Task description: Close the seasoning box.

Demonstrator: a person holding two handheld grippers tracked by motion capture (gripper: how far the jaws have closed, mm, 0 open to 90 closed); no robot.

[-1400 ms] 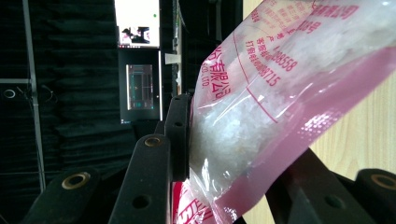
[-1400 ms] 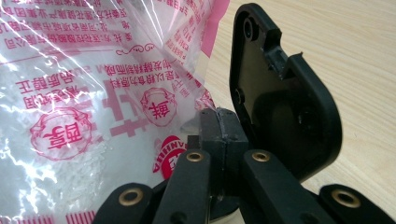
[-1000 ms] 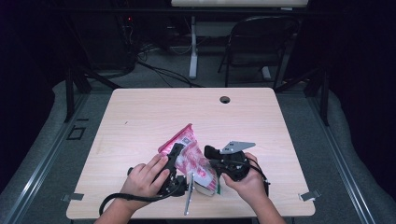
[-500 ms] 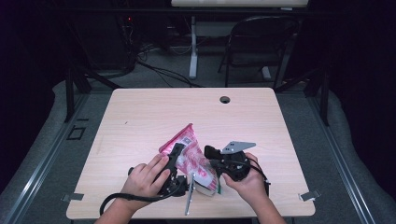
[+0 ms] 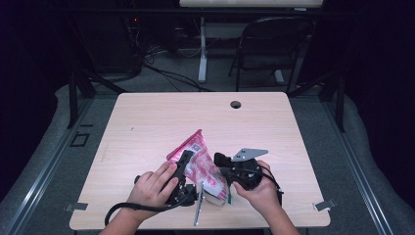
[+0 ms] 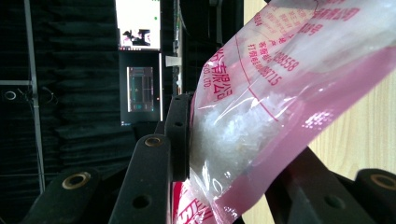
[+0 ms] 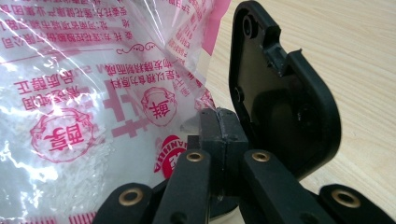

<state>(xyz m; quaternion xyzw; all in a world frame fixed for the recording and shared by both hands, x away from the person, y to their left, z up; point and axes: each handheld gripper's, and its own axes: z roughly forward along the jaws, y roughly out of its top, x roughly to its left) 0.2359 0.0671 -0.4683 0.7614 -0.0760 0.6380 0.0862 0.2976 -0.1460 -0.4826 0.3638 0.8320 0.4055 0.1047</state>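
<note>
Pink-and-clear plastic bag (image 5: pixel 198 161) of white granules, printed with red Chinese characters, near the front edge of the light wooden table (image 5: pixel 147 122), tilted, pink sealed corner pointing away toward the far side, lower end between the two hands. Left gripper (image 5: pixel 183 166) clamped on the bag from the left: in the left gripper view, bag (image 6: pixel 280 107) pressed between the black jaws, one pad flat against the clear film over the granules, the other jaw beneath the pink seam, jaws held partly apart by the bag's thickness. Right gripper (image 5: pixel 222 164) pinched fully closed on a thin fold of the bag's clear film: in the right gripper view, pads (image 7: pixel 219 135) meeting on the film's edge beside the red round emblem, bag (image 7: pixel 84 93) spread to the left. Black rounded housing (image 7: pixel 280 93) close behind the pads on the right, screening part of the tabletop; identity not clear. Grey three-cornered plate (image 5: pixel 249 154) atop the right gripper. Black cable (image 5: pixel 122 210) looping from the left gripper across the front edge. Slim silver strip (image 5: pixel 198 208) lying between the hands at the front edge, just below the bag. Round cable hole (image 5: pixel 236 104) well apart, near the far edge. Folding chair (image 5: pixel 274 49) and desk leg (image 5: pixel 202 49) on the floor beyond the table. Lit screens (image 6: pixel 137 28) in the dark background of the left gripper view.
</note>
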